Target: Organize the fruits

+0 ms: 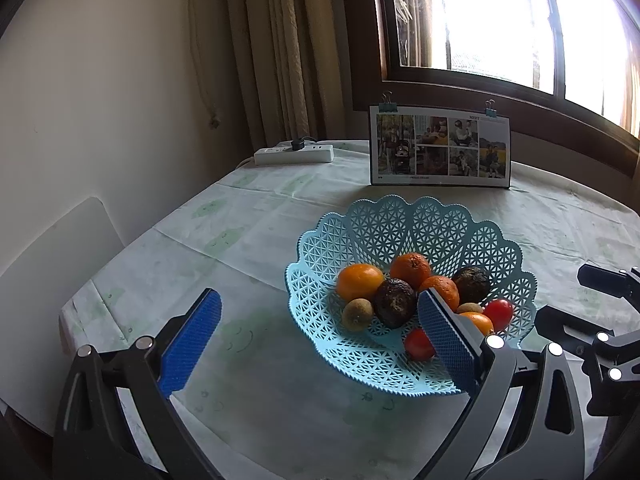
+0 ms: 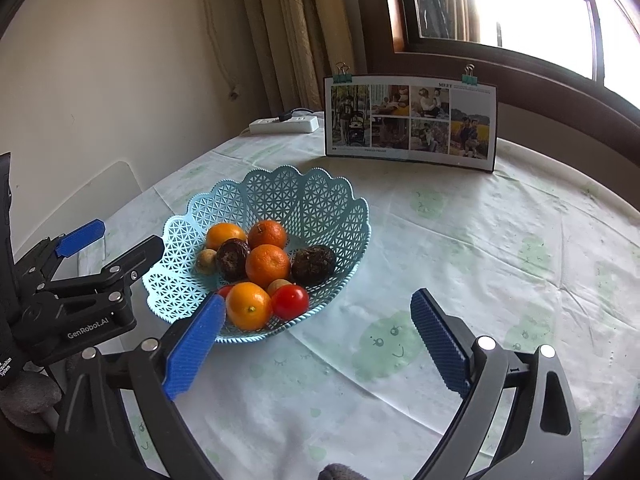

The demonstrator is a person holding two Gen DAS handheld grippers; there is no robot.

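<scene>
The blue lattice basket (image 2: pixel 320 200) with oranges, dark fruits and tomatoes stands on the surface (image 2: pixel 480 248), the left gripper (image 1: pixel 320 312) and right gripper (image 2: pixel 318 316) both have fingers wide and empty, and only the right wrist view shows the front orange (image 2: pixel 249 306) whole.

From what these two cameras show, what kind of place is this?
Most likely a room in a home, perhaps a dining corner. A table with a printed tablecloth holds a blue fruit basket and a card of family photos, with curtains beside a window.
</scene>
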